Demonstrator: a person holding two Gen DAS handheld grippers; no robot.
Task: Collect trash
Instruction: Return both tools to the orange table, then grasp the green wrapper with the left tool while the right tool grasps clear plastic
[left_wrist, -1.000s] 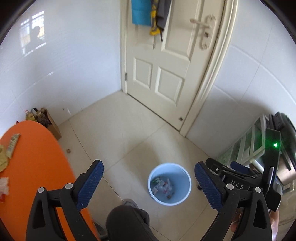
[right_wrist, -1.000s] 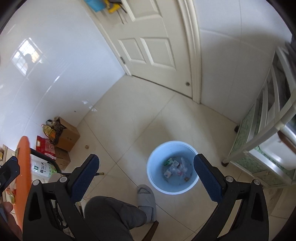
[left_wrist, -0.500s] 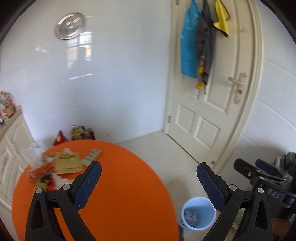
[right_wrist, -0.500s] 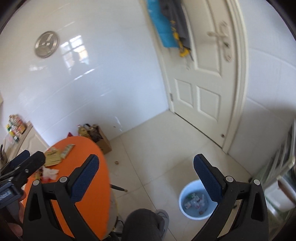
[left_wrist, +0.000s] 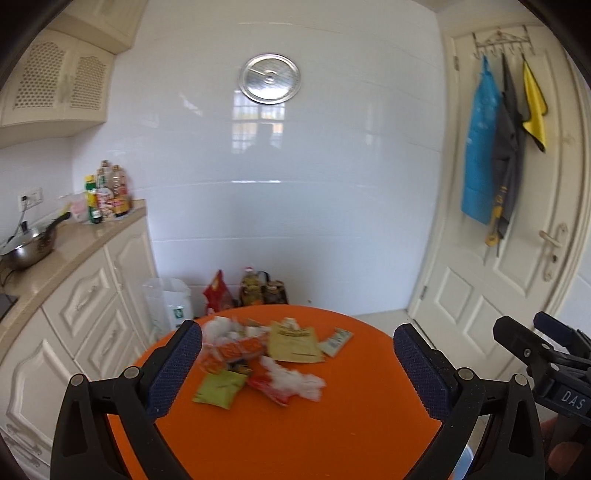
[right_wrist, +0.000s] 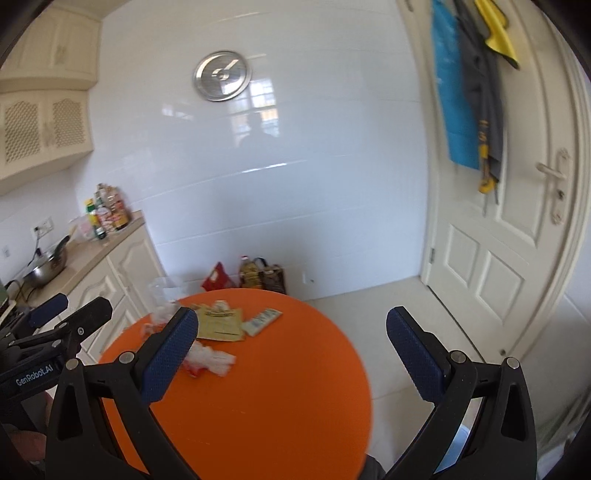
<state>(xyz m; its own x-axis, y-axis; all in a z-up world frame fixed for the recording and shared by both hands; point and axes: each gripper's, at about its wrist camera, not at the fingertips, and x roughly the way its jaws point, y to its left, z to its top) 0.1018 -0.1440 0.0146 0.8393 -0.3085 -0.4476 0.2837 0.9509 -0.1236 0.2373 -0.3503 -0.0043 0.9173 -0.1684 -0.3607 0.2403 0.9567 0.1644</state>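
The trash (left_wrist: 258, 354) lay in a loose heap on the far part of the orange table (left_wrist: 351, 424), toward 11 o'clock from the left gripper (left_wrist: 297, 369). Both the left gripper and the right gripper (right_wrist: 291, 354) were spread wide, holding nothing, above the table. Motion blur made the wrappers hard to read; one looked like a tan packet (right_wrist: 221, 324). Only the right view showed the floor (right_wrist: 369, 314) by the door (right_wrist: 517, 221). A pan (left_wrist: 29, 247) stood on the counter (left_wrist: 74, 251) at 9 o'clock.
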